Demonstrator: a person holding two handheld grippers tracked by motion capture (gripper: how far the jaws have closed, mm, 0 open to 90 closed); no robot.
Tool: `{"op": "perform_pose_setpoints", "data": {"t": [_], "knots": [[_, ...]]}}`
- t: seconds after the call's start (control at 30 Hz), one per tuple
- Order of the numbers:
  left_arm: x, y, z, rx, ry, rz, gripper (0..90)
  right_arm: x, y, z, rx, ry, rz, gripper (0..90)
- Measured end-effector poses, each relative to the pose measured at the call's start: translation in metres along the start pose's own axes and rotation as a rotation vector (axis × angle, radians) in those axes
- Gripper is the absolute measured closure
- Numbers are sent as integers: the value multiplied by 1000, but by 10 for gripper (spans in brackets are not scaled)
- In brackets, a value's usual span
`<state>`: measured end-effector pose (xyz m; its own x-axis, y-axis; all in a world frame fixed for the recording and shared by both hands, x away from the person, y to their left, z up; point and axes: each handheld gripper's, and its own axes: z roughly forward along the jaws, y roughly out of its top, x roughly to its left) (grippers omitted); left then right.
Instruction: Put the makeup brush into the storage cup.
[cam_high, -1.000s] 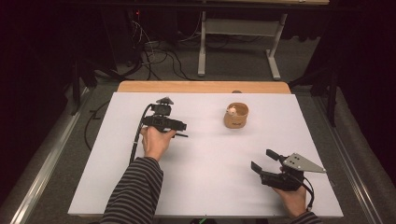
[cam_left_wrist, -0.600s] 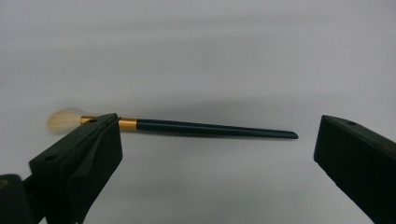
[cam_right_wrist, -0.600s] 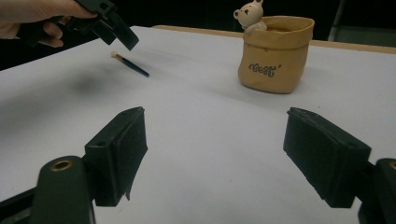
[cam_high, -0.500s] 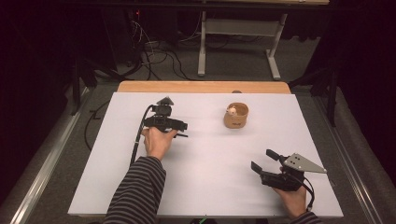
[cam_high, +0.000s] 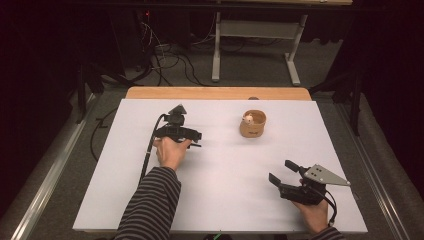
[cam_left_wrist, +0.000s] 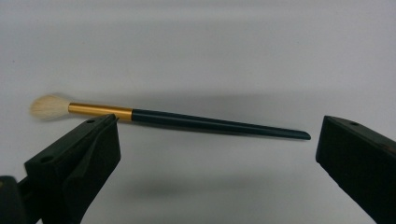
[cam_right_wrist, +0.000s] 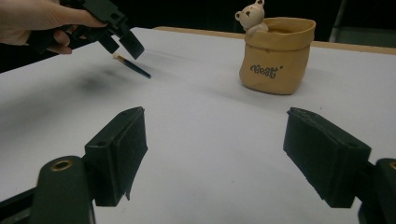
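Observation:
A makeup brush (cam_left_wrist: 187, 119) with a dark handle, gold ferrule and pale bristles lies flat on the white table (cam_high: 220, 165). My left gripper (cam_left_wrist: 219, 123) hovers just above it, open, one jaw on each side of the brush and neither touching it. The same gripper (cam_high: 192, 137) sits left of centre in the high view. In the right gripper view it (cam_right_wrist: 119, 32) tilts down over the brush (cam_right_wrist: 133, 66). A tan fabric pouch (cam_high: 252, 125) with a small bear figure (cam_right_wrist: 252, 18) stands at the back. My right gripper (cam_high: 283, 171) rests open near the front right, empty.
A wooden strip (cam_high: 217, 93) borders the table's far edge. Beyond it stand a metal table frame (cam_high: 255, 35) and cables on the floor. Bare white surface lies between the two grippers and around the pouch (cam_right_wrist: 275, 60).

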<state>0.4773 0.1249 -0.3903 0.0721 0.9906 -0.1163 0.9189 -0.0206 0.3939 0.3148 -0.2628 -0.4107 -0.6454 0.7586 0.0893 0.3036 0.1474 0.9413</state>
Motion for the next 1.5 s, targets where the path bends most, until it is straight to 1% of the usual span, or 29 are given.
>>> {"op": "perform_pose_setpoints", "data": {"t": [0.07, 0.1, 0.13, 0.17, 0.27, 0.37, 0.4, 0.5, 0.53, 0.63, 0.8, 0.97, 1.0, 1.13, 1.23, 1.27, 1.5], "knots": [[1, 1, 1, 7, -2, -3, 6, 0, 0, 0, 2, -1, -2, 231], [1, 1, 2, 11, -2, -7, 6, 0, 0, 0, 2, -1, -2, 231], [3, 2, 4, 13, 1, -20, 6, 0, 0, 0, 3, 0, 1, 231], [3, 2, 4, 13, 1, -20, 6, 0, 0, 0, 3, 0, 1, 231], [4, 3, 8, 19, 14, -34, 6, 0, 0, 0, 0, -5, 3, 231], [5, 4, 9, 21, 25, -37, 6, 0, 1, 0, 1, -2, -3, 231], [4, 4, 11, 21, 26, -49, 6, 0, 1, 0, 1, -2, -4, 231], [5, 5, 13, 28, 34, -45, 6, 0, 1, 0, 2, -9, -10, 231], [4, 5, 16, 26, 39, -58, 6, -1, 1, -1, -5, -14, -2, 231], [3, 6, 18, 32, 48, -59, 8, -2, 1, -2, -6, -11, 0, 231], [4, 6, 22, 31, 67, -72, 17, -2, 1, -1, -6, -10, -4, 231], [3, 6, 24, 31, 74, -71, 31, -2, 1, -1, -6, -10, 2, 231], [2, 5, 25, 32, 82, -68, 43, -2, 1, -1, -6, -7, -2, 231], [1, 5, 25, 34, 93, -60, 69, -1, 1, -1, -7, -6, -2, 231], [2, 5, 25, 29, 100, -62, 106, -1, 1, -1, -6, -5, -2, 231], [2, 4, 25, 33, 110, -55, 120, -1, 1, -1, -6, -4, -3, 232], [2, 4, 23, 32, 103, -43, 176, -1, 1, -1, -2, -1, -7, 231]]}}
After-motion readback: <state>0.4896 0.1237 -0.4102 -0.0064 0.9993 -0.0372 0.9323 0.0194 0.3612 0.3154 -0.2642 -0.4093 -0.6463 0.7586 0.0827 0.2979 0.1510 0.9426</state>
